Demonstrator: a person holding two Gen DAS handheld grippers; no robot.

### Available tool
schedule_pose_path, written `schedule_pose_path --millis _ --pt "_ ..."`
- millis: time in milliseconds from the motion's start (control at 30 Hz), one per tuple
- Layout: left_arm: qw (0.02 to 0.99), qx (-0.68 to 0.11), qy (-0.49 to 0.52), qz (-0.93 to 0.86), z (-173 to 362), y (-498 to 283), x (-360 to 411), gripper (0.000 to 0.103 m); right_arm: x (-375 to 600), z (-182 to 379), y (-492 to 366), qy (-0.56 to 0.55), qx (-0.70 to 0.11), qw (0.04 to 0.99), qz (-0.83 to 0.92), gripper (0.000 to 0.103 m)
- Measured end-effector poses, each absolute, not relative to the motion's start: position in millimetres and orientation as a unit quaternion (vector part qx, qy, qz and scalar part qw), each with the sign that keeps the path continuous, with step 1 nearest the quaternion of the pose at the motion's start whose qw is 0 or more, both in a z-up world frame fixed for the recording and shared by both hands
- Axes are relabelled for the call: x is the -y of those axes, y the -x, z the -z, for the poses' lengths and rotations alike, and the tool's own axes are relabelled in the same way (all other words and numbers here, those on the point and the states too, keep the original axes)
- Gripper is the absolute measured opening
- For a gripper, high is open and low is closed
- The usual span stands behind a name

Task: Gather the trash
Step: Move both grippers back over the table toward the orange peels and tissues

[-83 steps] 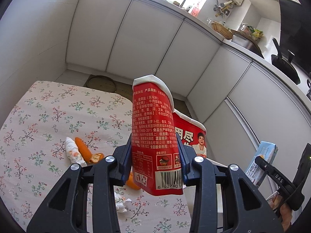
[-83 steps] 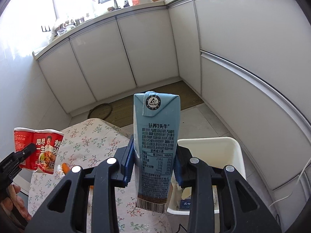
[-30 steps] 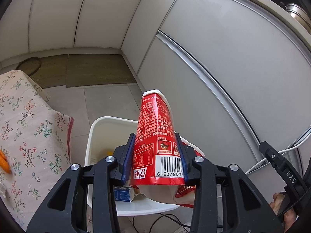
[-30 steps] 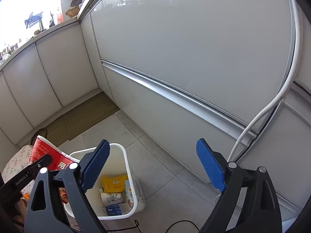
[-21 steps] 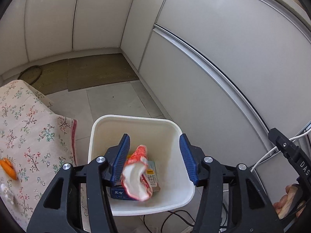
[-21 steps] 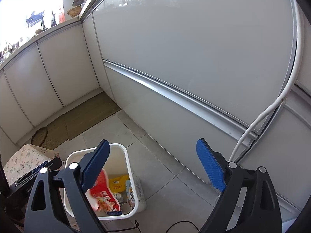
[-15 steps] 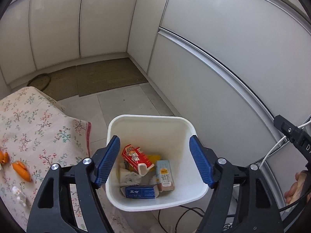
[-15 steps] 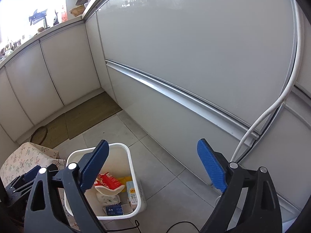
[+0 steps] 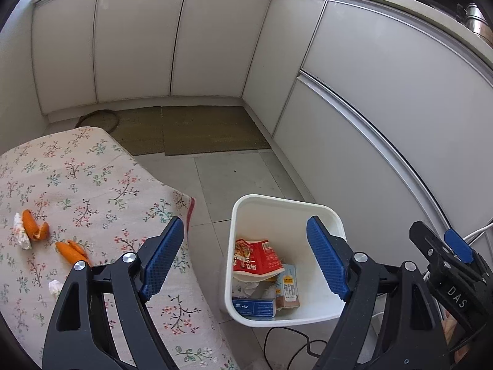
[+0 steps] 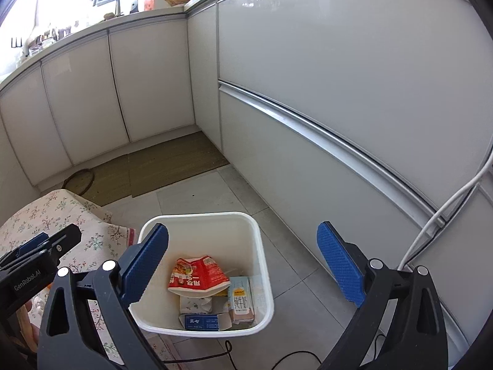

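With the red cup (image 9: pixel 257 256) and carton (image 9: pixel 288 286) in the bin (image 9: pixel 286 202), both grippers are empty, jaws opening: left gripper (image 9: pixel 246 259), right gripper (image 10: pixel 243 265). Orange peels (image 9: pixel 37 226) and tissue (image 9: pixel 21 237) remain on the table (image 9: pixel 101 178).

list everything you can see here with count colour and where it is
trash bin: 1, white, on the floor beside the table
noodle cup: 1, red, crushed, in the bin
milk carton: 1, pale blue, in the bin
small box: 1, dark blue, in the bin
orange peels: several pieces, orange, on the table
tissues: at least 2, white, near the peels
tablecloth: 1, floral, over the table
floor mat: brown, by the cabinets
cabinets: white, along the walls
cables: white by the cabinets, black on the floor
left gripper: black, blue pads, jaws opening, empty
right gripper: same, jaws opening, empty
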State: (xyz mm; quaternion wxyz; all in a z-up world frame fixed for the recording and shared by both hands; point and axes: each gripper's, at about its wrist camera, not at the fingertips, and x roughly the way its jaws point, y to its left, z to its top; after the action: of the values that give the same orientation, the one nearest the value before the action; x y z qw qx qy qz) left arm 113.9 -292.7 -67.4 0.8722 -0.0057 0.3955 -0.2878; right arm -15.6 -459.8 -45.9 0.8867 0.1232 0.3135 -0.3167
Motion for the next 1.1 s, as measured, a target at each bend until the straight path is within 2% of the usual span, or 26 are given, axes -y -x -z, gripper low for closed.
schedule_pose_path --millis 1100 --pt "0.892 -0.425 0.055 0.148 85.4 -177.5 108.0 0.079 301.2 67.9 -110.2 -0.067 -0.358 0.912 0.187 0.094"
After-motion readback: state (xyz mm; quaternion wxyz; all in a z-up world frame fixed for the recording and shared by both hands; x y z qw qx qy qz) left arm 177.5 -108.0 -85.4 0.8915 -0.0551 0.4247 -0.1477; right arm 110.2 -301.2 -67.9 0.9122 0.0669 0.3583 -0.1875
